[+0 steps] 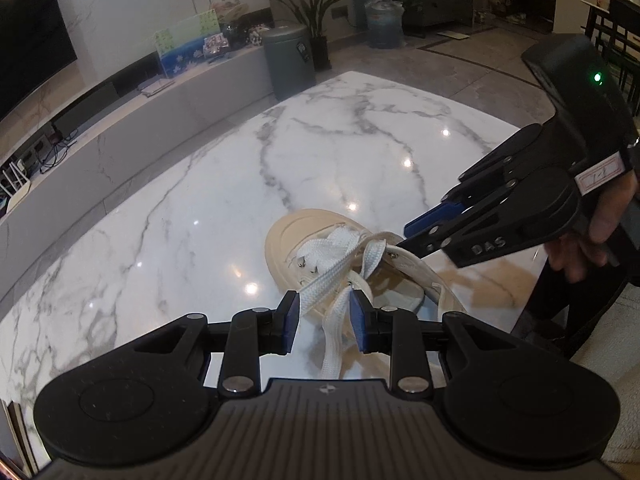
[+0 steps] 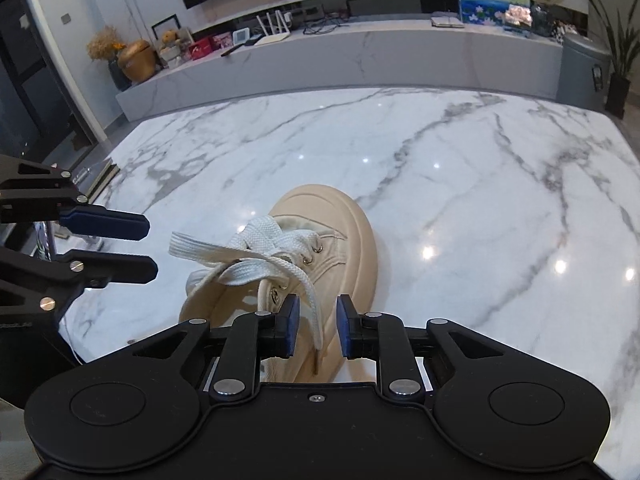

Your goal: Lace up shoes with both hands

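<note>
While the tan shoe [image 2: 320, 248] sat on the marble worktop [image 2: 460, 160], one white lace end [image 2: 312, 304] hung loose between the right tool's [image 2: 318, 330] narrowly parted pads, running toward the eyelets. The left tool [image 1: 324, 326] stood part open around another lace strand [image 1: 334, 332].

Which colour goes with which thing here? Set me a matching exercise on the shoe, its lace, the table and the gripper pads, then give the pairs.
Things:
1. shoe
2. lace
3. table
4. pads

Colours:
A. blue
B. plain white
C. beige
D. white with grey veins

Pairs: 1-C, 2-B, 3-D, 4-A.
</note>
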Demonstrator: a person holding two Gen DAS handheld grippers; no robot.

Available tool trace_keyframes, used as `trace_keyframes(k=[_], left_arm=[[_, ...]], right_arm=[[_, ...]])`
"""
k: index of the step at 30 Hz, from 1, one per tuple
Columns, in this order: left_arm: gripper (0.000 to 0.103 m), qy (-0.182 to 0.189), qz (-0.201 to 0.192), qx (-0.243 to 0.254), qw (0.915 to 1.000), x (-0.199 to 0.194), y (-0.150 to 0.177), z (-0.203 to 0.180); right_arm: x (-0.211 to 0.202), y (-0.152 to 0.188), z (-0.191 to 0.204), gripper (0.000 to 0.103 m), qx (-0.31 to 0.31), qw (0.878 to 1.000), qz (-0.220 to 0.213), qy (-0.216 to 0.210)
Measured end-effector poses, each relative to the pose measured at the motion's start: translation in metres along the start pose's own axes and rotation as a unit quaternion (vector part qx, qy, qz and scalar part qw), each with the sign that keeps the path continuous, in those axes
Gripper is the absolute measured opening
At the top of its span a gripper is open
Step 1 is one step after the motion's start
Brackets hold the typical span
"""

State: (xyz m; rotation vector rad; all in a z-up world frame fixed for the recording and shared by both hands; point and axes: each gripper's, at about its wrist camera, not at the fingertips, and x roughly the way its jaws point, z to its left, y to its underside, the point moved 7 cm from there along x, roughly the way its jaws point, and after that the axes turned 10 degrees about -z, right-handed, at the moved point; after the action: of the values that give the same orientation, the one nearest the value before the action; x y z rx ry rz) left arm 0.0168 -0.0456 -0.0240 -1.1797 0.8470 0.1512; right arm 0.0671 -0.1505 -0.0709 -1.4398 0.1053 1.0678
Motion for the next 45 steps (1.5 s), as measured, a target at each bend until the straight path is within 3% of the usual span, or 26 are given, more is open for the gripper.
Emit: trace_keyframes(k=[13, 16, 21, 31, 38, 45], left_arm=[[0.026, 0.002, 0.000, 0.003, 1.0000, -0.004, 0.000, -0.008], [0.026, 0.001, 0.000, 0.009, 1.0000, -0.005, 0.001, -0.011], [0.026, -0.001, -0.004, 0.013, 0.9999, -0.007, -0.001, -0.011], [0.026, 0.013, -0.012, 0.050, 0.9986, -0.017, -0.007, -0.017], [0.026, 0.026, -0.009, 0.063, 0.9976, -0.020, -0.006, -0.017], [0.026, 0.048, 0.010, 0.126, 0.9909, -0.012, 0.004, -0.031]], right_arm=[[0.011, 0.003, 0.001, 0.019, -0.020, 1.000, -0.006, 0.020], [0.008, 0.004, 0.004, 0.005, -0.030, 0.999, -0.012, 0.019], [-0.004, -0.003, 0.012, 0.003, -0.075, 0.996, -0.036, 0.033], [-0.027, -0.009, 0.055, 0.003, -0.212, 0.975, -0.060, 0.012], [-0.025, 0.006, 0.086, 0.002, -0.307, 0.950, -0.053, 0.000], [-0.020, 0.012, 0.091, 0.002, -0.329, 0.943, -0.043, -0.011]])
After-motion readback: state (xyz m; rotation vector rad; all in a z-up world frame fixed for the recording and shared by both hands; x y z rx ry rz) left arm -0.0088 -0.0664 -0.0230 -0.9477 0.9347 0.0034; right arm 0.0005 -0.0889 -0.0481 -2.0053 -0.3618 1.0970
